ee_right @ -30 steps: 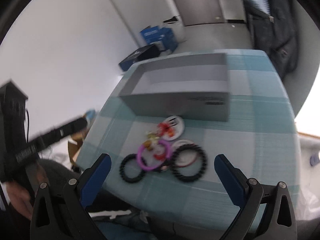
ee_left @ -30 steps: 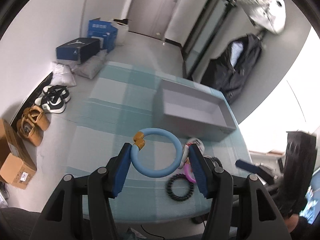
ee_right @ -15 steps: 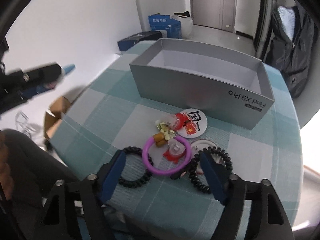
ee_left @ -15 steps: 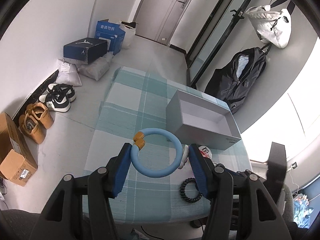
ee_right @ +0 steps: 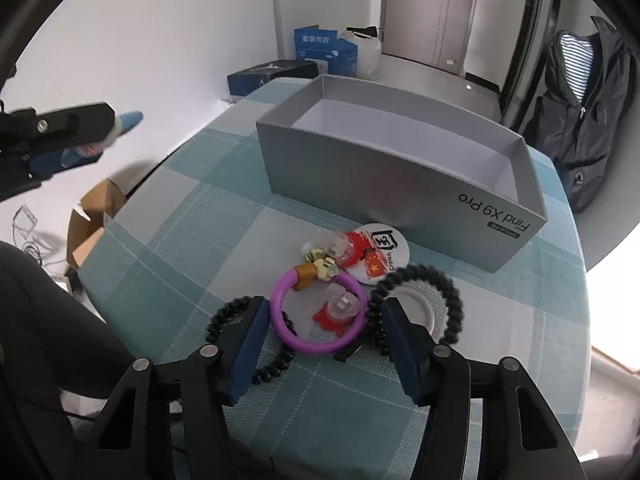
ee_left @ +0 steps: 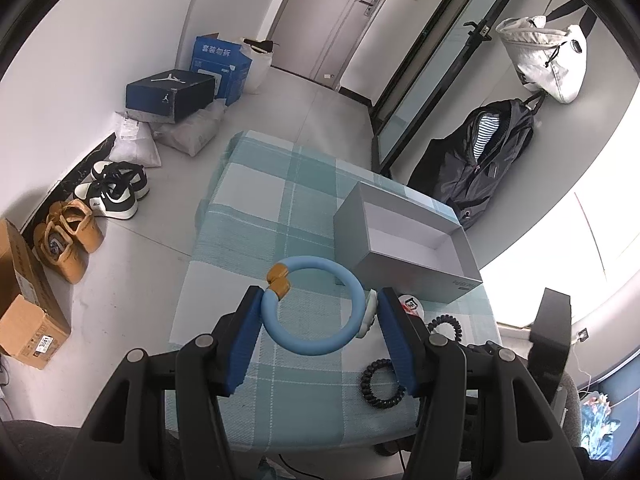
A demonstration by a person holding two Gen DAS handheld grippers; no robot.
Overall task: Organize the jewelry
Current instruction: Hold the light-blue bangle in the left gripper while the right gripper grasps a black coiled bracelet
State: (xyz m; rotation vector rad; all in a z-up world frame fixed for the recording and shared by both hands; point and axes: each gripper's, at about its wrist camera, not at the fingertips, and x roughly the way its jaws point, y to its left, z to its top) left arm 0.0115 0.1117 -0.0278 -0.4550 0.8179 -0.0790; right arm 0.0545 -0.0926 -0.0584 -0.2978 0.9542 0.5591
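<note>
My left gripper is shut on a light blue bangle with a tan clasp and holds it high above the table. An open grey box stands on the checked cloth, empty; it also shows in the right wrist view. My right gripper is open, its fingers either side of a purple bangle lying on the table. Around it lie black bead bracelets, red trinkets and a round badge. The left gripper shows at the left of the right wrist view.
The teal checked table ends close in front of me. On the floor to the left are shoes, cardboard boxes and a blue shoe box. A dark jacket hangs at the right.
My right gripper has come down and forward to the jewelry pile and narrowed around the purple bangle. My left gripper has risen and drawn back with the blue bangle.
</note>
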